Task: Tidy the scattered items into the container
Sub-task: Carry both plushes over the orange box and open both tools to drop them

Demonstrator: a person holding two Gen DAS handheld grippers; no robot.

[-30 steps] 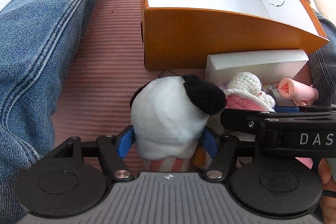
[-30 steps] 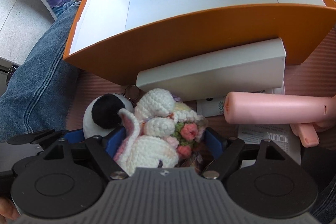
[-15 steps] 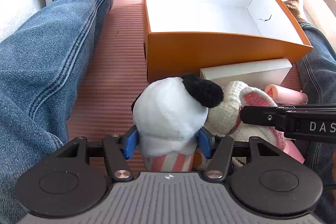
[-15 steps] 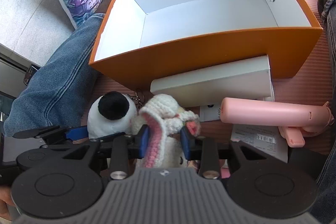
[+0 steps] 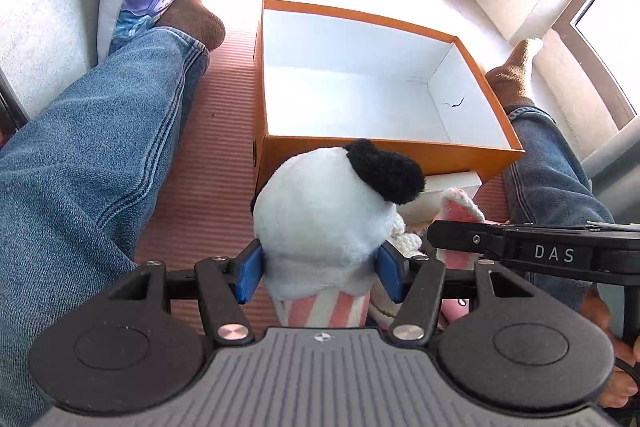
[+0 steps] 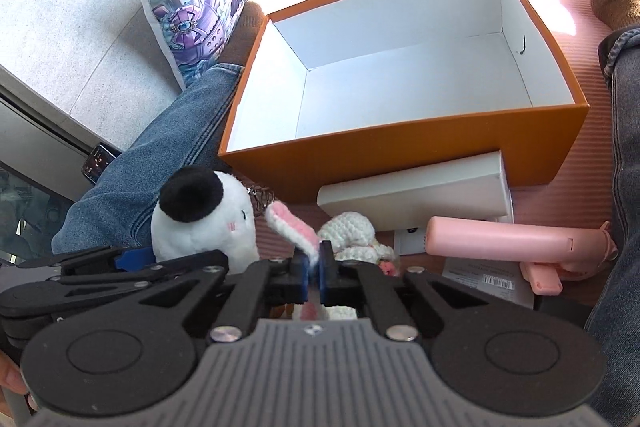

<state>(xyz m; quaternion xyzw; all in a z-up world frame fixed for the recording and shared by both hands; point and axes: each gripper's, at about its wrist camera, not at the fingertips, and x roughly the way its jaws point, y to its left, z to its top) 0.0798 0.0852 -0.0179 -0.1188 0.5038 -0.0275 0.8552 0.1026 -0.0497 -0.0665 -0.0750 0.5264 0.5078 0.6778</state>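
Observation:
My left gripper (image 5: 320,273) is shut on a white plush panda (image 5: 328,219) with a black ear and holds it lifted, short of the orange box (image 5: 360,157). The panda also shows in the right wrist view (image 6: 204,219). My right gripper (image 6: 314,267) is shut on the pink-lined ear of a white crocheted bunny (image 6: 352,235), which hangs below it; the bunny ear also shows in the left wrist view (image 5: 460,211). The orange box (image 6: 400,155) is open, with a bare white inside.
A white flat box (image 6: 416,191) lies against the orange box's near wall. A pink handheld fan (image 6: 504,245) and a paper label (image 6: 492,279) lie on the pink ribbed mat (image 5: 208,187). Jeans-clad legs (image 5: 80,167) flank both sides. A patterned cushion (image 6: 192,7) is far left.
Both grippers have risen with their toys, so the box looks farther and lower. The right gripper's jaws have closed tighter, now pinching only the bunny's ear.

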